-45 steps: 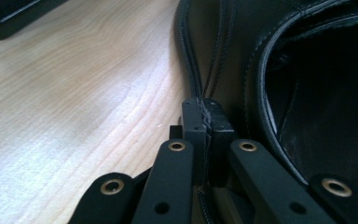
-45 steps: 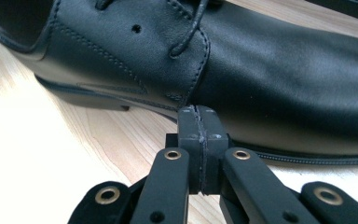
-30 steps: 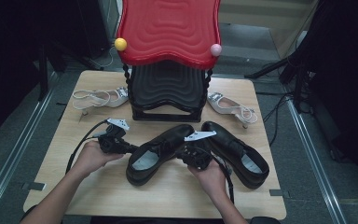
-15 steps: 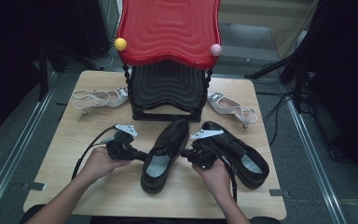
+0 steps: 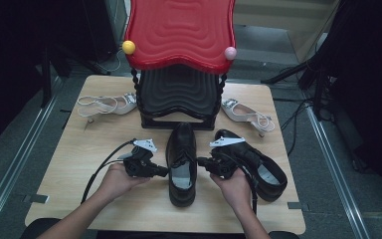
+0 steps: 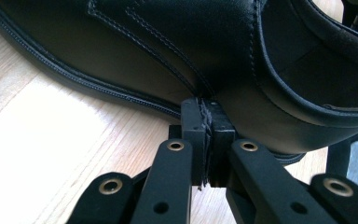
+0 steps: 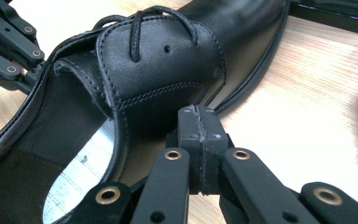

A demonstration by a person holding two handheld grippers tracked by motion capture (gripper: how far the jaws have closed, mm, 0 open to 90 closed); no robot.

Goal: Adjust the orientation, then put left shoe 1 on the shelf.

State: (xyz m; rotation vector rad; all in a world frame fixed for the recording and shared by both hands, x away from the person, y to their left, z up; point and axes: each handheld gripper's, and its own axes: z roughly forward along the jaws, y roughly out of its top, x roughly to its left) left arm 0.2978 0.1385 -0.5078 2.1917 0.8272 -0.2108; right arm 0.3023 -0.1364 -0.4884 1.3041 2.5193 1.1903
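A black shoe lies on the table between two hand-held grippers, its long axis running from the person toward the black-and-red rack, toe pointing at the rack. The left gripper presses closed jaws against the shoe's left flank; the right gripper, also closed, meets the opposite side. Neither clamps anything, and both sit equally near. A second black shoe lies angled just to the right.

The left gripper view shows the shut tips touching the leather just above the sole's welt. The right gripper view shows the lace, tongue and open insole, with the other gripper beyond. Any straightening likely depends on pushing from both sides.
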